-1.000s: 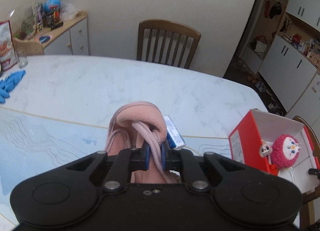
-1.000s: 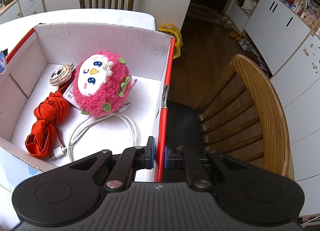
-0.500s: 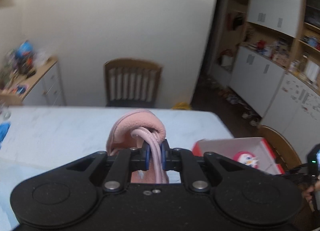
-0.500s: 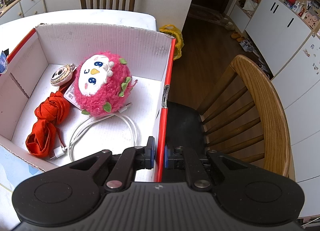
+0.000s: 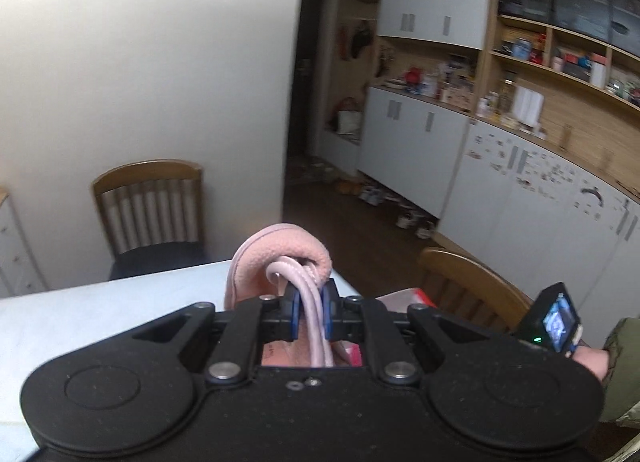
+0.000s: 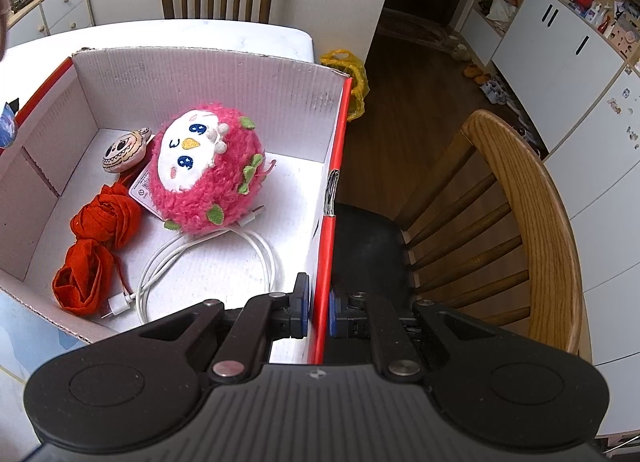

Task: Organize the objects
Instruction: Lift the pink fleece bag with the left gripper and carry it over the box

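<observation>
**Pink pouch on its way to the box**

The left gripper (image 5: 310,312) has its jaws pinched tight on the cords of a pink pouch (image 5: 280,250), carried in the air above the table (image 5: 80,322), not yet over the box (image 6: 248,74). The right gripper (image 6: 318,308) is clamped on the box's red side wall, steadying it. Inside the box lie a pink plush (image 6: 206,172), red cloth (image 6: 92,246) and white cable (image 6: 208,258). I'd bring the pouch over the box's bare floor by the cable before loosening the grip.

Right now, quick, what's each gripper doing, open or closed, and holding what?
Left gripper: closed on the pink drawstring pouch, pinching its cord.
Right gripper: closed on the cardboard box side wall.
</observation>
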Demonstrator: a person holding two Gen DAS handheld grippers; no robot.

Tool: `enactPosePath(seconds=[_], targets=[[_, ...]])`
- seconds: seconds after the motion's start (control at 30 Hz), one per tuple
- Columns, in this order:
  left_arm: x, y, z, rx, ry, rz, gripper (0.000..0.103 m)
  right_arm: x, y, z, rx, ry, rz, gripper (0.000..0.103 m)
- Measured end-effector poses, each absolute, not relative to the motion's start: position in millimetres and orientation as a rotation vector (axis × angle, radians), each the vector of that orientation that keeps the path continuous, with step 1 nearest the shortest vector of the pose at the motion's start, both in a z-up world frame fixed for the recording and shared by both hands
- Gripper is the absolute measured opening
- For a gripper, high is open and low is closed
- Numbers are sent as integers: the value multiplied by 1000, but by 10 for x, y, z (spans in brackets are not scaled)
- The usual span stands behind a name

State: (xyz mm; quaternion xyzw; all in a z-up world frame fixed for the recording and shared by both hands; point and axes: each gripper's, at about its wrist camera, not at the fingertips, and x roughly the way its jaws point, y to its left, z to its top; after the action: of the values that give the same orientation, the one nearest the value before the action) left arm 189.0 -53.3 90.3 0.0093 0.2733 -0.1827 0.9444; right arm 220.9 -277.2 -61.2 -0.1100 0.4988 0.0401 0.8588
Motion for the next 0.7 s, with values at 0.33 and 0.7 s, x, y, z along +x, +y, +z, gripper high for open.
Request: enactPosePath(seconds=[0.33, 0.7], targets=[[2092, -1245, 618, 68, 601, -519, 8, 2211, -2771, -614, -230, 1047, 85, 9], [2196, -1655, 44, 120, 676, -611, 8, 2240, -2741, -637, -221, 1045, 89, 9]])
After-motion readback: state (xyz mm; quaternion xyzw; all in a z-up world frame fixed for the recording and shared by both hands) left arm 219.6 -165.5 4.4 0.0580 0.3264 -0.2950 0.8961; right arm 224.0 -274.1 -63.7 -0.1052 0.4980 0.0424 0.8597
